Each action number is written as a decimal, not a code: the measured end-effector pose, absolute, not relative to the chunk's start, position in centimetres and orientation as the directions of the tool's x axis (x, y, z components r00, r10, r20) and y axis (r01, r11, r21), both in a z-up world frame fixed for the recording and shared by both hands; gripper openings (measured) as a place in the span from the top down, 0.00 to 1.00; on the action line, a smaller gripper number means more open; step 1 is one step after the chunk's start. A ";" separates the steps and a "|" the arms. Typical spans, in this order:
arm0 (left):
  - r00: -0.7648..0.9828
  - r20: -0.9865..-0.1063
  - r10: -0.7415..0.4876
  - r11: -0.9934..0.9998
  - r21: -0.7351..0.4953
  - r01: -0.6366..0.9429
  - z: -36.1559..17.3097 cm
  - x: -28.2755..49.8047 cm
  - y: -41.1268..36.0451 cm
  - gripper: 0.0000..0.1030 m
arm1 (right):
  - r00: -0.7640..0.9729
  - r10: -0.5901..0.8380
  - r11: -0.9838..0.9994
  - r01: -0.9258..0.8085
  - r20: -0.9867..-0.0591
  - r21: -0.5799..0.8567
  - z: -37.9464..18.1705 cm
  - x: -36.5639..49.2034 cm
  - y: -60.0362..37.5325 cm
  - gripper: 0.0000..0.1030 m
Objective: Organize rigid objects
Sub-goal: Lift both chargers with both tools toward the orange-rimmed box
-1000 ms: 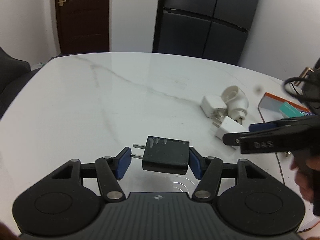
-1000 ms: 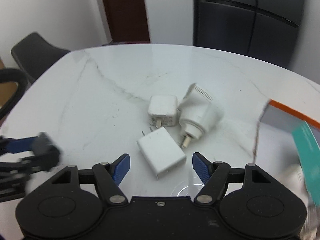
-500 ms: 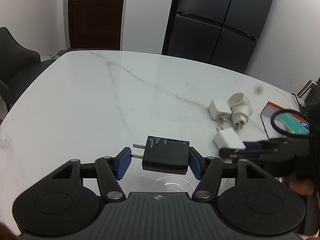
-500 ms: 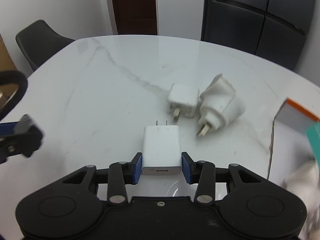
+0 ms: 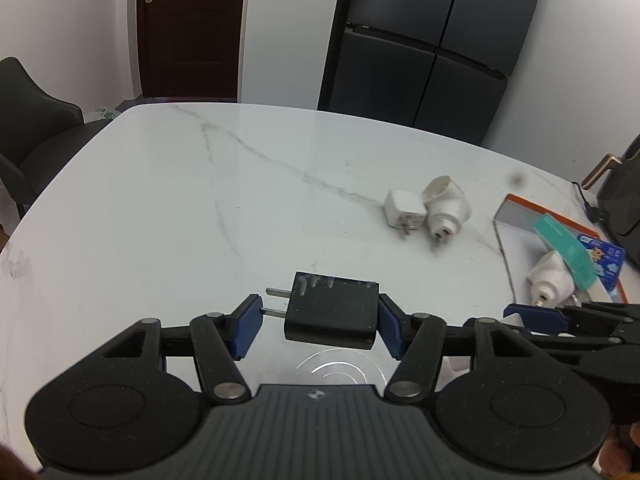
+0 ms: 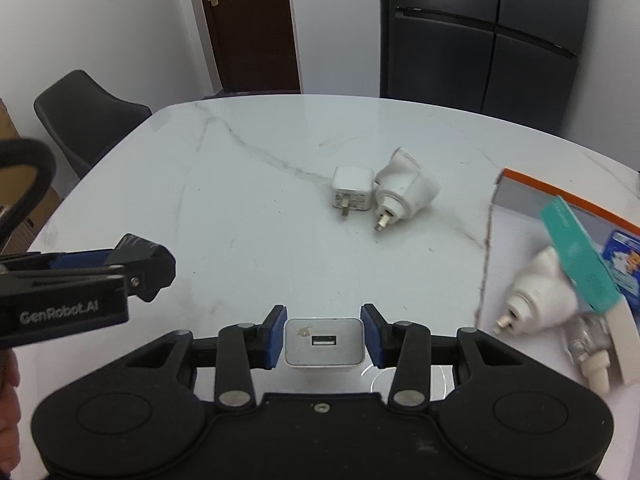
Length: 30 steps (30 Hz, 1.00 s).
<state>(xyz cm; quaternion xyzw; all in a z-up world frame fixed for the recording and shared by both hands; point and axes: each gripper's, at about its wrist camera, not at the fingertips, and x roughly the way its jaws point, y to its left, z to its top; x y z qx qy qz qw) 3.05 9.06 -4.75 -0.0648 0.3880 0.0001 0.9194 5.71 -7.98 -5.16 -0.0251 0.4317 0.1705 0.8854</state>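
My left gripper (image 5: 318, 326) is shut on a black charger (image 5: 332, 314) with its two prongs pointing left, held above the white marble table (image 5: 160, 220). My right gripper (image 6: 324, 338) is shut on a white USB charger (image 6: 324, 342), its port facing the camera, lifted off the table. A small white square plug (image 6: 352, 193) and a round white adapter (image 6: 404, 190) lie side by side at mid table; they also show in the left wrist view, the plug (image 5: 404, 212) left of the adapter (image 5: 446, 208).
A shallow box with an orange rim (image 6: 560, 200) sits at the table's right, holding a white adapter (image 6: 540, 288), a teal pack (image 6: 576, 252) and other bits. A dark chair (image 6: 88, 116) stands at the far left. A black fridge (image 6: 484, 40) is behind the table.
My right gripper closed on the white USB charger and lifted it back from the other plugs. My left gripper has kept the black charger and rose, pulling back.
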 end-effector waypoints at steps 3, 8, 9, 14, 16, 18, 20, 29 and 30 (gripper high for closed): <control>0.701 -0.711 -0.051 0.992 -0.117 -0.047 -4.2 2.4 8.3 0.40 | 0.591 0.274 0.946 -0.309 -0.759 0.101 -4.5 4.6 -9.0 0.51; 0.706 -0.706 -0.051 0.992 -0.120 -0.049 -3.4 1.4 6.9 0.40 | 0.619 0.281 0.946 -0.308 -0.734 0.102 -2.9 3.0 -10.6 0.51; 0.707 -0.705 -0.052 0.992 -0.119 -0.047 -3.2 1.2 6.6 0.40 | 0.622 0.284 0.946 -0.308 -0.729 0.105 -2.5 2.6 -10.9 0.51; 0.711 -0.702 -0.049 0.992 -0.116 -0.046 -2.5 0.3 4.9 0.40 | 0.637 0.288 0.946 -0.305 -0.715 0.109 -1.2 1.0 -12.3 0.51; 0.710 -0.703 -0.049 0.993 -0.112 -0.043 -2.3 -0.1 4.3 0.40 | 0.644 0.290 0.945 -0.308 -0.708 0.108 -0.7 0.3 -12.8 0.51; 0.707 -0.705 -0.053 0.993 -0.114 -0.039 -2.1 -0.4 3.8 0.40 | 0.648 0.292 0.946 -0.306 -0.703 0.111 -0.3 -0.3 -13.5 0.51; 0.705 -0.707 -0.057 0.992 -0.117 -0.037 -2.0 -0.6 3.1 0.40 | 0.654 0.291 0.947 -0.303 -0.699 0.110 0.0 -0.8 -14.1 0.51; 0.692 -0.716 -0.096 0.992 -0.129 0.005 -1.8 -1.5 0.1 0.40 | 0.669 0.273 0.956 -0.268 -0.691 0.118 1.0 -2.7 -17.0 0.51; 0.693 -0.715 -0.099 0.992 -0.128 0.010 -1.7 -1.6 -0.2 0.40 | 0.671 0.272 0.957 -0.265 -0.690 0.120 1.0 -2.9 -17.3 0.51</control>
